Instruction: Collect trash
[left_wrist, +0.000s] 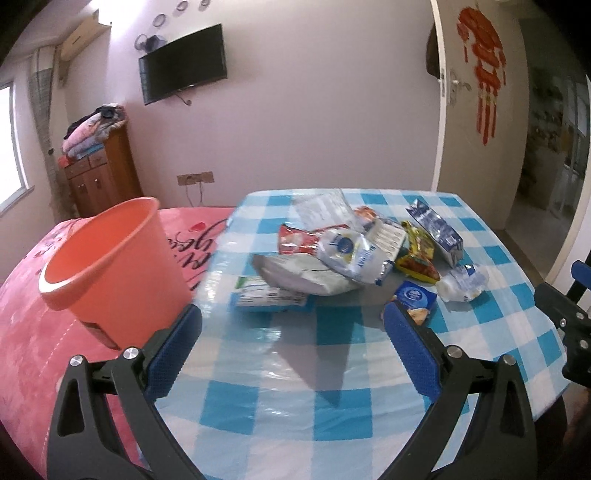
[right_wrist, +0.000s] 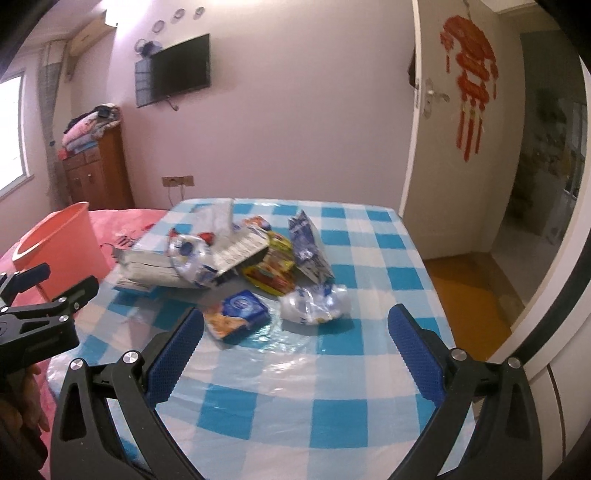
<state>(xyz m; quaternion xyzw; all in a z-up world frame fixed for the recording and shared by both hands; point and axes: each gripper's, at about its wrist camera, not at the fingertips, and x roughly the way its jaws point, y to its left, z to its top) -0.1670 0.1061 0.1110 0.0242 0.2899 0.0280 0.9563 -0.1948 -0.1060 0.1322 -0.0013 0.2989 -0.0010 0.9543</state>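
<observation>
Blue-and-white checked cloth (left_wrist: 332, 369) over the desk. Orange bucket (left_wrist: 110, 266) against a pink bedspread (left_wrist: 22, 332). Small blue box (right_wrist: 240, 312), red-and-white wrapper (left_wrist: 295, 240), yellow packet (left_wrist: 417, 251), dark blue carton (right_wrist: 308, 243). Blue-padded black hand-held gripper (right_wrist: 295, 343).

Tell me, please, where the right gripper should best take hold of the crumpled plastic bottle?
Probably across the crumpled plastic bottle at its squashed middle, coming from above and the near side. It lies flat, apart from the pile, with bare tablecloth around it, and the right gripper is already open.

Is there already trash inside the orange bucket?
No, the orange bucket shows a bare inside in the left wrist view, and the trash pile lies on the checkered table.
</observation>
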